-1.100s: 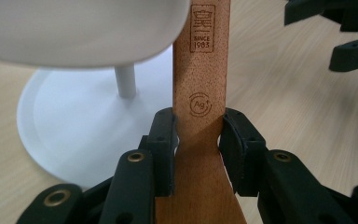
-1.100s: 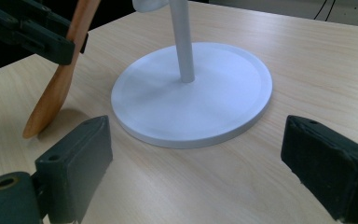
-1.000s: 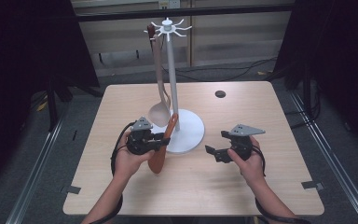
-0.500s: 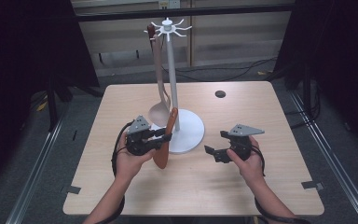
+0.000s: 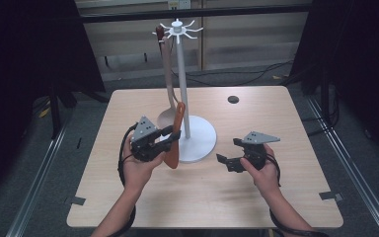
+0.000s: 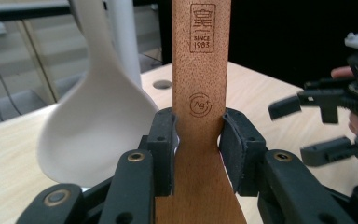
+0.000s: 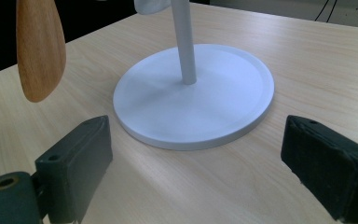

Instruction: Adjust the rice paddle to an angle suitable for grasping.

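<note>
A pale wood table (image 5: 286, 123) is seen amid dark curtains. One stand (image 5: 181, 74), one ladle (image 5: 168, 74) and one spatula (image 5: 176, 131) are counted at 12 o'clock. The spatula is clamped by the left gripper (image 5: 170, 137); the right gripper (image 5: 228, 155) is left gaping.

matt wooden spatula (image 6: 200, 93), seemingly plastic ladle (image 6: 98, 126)

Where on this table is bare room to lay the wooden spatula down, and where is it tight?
Free: the table right of the stand, beyond the small dark disc; the near strip between the forearms; the left edge. Tight: around the stand's base, where the hanging ladle, the spatula in the left claw, and the open right claw crowd it.
</note>
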`<move>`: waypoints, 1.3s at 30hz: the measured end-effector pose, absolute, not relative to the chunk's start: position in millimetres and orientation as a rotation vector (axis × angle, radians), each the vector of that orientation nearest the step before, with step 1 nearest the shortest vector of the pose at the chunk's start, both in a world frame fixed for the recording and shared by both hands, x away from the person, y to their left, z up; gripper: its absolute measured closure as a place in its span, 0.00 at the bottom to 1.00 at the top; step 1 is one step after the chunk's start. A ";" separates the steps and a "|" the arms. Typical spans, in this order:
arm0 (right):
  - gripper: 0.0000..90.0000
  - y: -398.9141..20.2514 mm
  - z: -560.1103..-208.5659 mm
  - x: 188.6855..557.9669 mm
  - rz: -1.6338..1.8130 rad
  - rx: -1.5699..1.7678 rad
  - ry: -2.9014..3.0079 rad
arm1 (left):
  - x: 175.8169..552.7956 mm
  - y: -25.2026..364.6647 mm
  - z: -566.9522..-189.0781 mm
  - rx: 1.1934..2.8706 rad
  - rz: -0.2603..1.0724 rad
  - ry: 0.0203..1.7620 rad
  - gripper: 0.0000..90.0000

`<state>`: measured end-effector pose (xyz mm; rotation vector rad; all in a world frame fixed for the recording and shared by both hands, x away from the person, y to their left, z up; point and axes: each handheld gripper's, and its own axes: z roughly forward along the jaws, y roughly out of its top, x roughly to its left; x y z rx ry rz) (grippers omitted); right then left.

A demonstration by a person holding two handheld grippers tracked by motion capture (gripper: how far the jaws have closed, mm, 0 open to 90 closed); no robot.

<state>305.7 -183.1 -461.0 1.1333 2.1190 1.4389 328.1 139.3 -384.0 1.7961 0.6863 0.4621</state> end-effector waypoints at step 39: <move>0.10 -183.9 -459.8 305.6 1.446 1.135 2.117 | 320.6 128.1 -359.3 1.489 0.629 0.674 0.74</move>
